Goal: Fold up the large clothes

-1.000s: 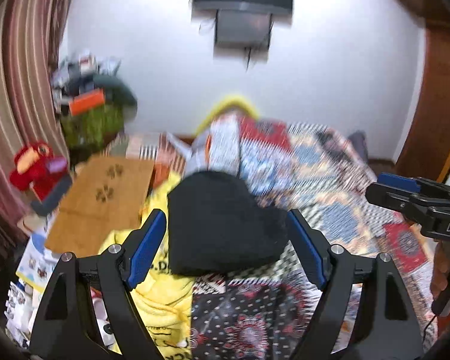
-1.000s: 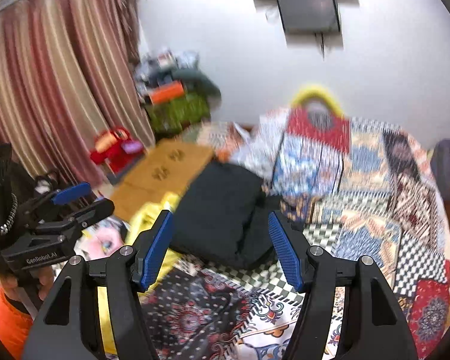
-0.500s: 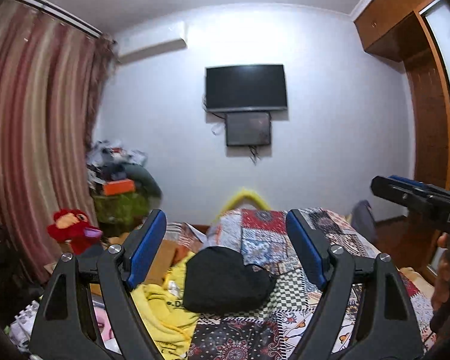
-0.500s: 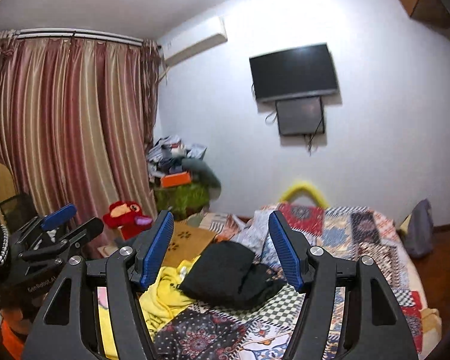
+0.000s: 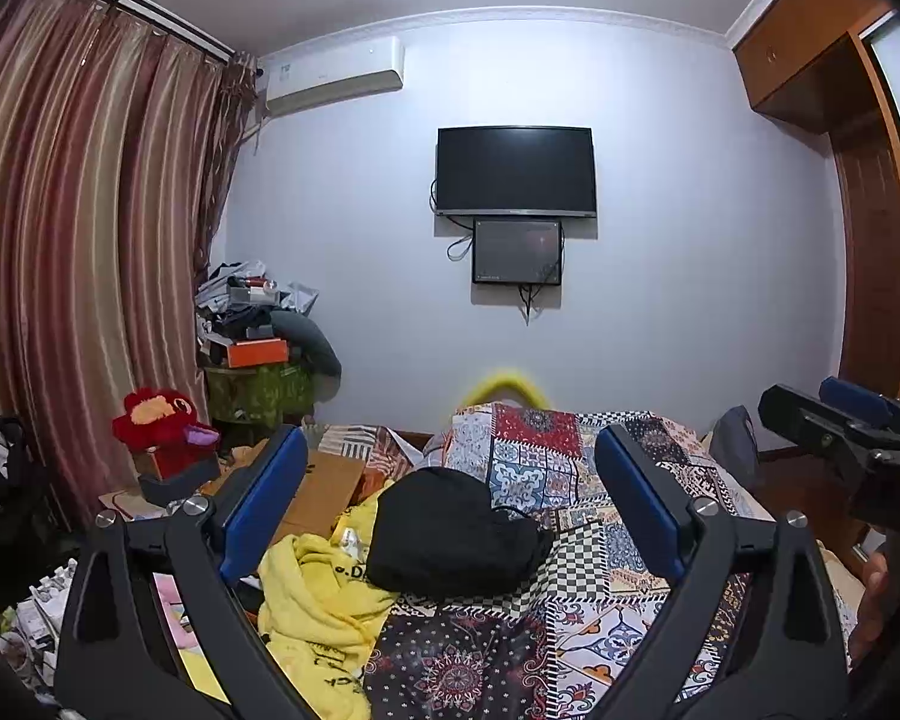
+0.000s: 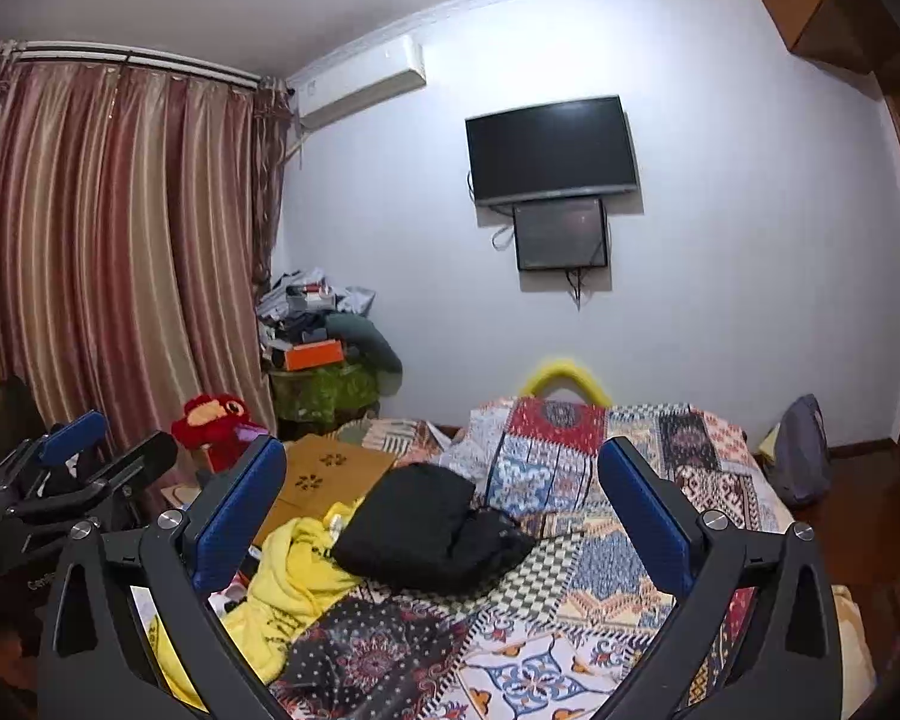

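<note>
My left gripper point(image 5: 447, 516) and right gripper point(image 6: 441, 519) have just been opening their jaws wide, with nothing between them. The soft black folded garment point(image 5: 450, 531) lies in a lumpy pile on the patchwork bed point(image 5: 600, 480), touching a crumpled yellow shirt point(image 5: 315, 594).

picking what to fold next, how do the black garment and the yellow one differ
The black garment is a compact folded bundle; the yellow garment is crumpled and spread loose. The black one lies on the quilt; the yellow one droops over the bed's left edge, with dark lettering, while the black is plain. Neither is in a gripper.
</note>
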The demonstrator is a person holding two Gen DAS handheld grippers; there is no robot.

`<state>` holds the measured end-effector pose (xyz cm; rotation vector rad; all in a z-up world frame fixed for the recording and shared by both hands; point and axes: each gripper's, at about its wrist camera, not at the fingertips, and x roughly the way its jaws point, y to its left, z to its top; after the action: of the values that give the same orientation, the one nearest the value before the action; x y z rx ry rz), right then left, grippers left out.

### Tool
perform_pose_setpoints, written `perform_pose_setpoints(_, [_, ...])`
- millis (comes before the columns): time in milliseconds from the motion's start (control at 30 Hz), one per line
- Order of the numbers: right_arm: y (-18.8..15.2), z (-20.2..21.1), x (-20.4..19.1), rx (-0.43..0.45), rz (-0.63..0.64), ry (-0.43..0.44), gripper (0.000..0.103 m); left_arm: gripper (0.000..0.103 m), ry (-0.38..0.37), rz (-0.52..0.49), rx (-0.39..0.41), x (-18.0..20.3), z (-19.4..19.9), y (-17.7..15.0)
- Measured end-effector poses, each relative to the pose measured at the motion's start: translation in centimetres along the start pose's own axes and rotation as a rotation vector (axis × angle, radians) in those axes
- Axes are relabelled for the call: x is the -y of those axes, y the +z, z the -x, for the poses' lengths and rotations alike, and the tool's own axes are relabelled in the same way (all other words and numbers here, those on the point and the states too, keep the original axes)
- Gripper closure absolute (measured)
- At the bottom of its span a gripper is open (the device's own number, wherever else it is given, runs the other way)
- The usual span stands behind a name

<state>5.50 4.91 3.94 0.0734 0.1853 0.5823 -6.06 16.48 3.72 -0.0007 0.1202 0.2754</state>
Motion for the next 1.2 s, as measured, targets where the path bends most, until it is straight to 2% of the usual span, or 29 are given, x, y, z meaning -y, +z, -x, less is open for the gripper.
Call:
perform_pose_setpoints(500, [-1.0, 0.1, 0.5, -0.037, -0.011, -0.014, 0.000, 0.005, -0.012, -0.014, -0.012, 0.4, -0.4, -0.7])
perform_pose_setpoints(1200, [-0.7, 0.2, 0.3, -0.059, -0.014, -0.020, 0.000, 0.004, -0.022, -0.011, -0.030, 0.6, -1.7, -1.0])
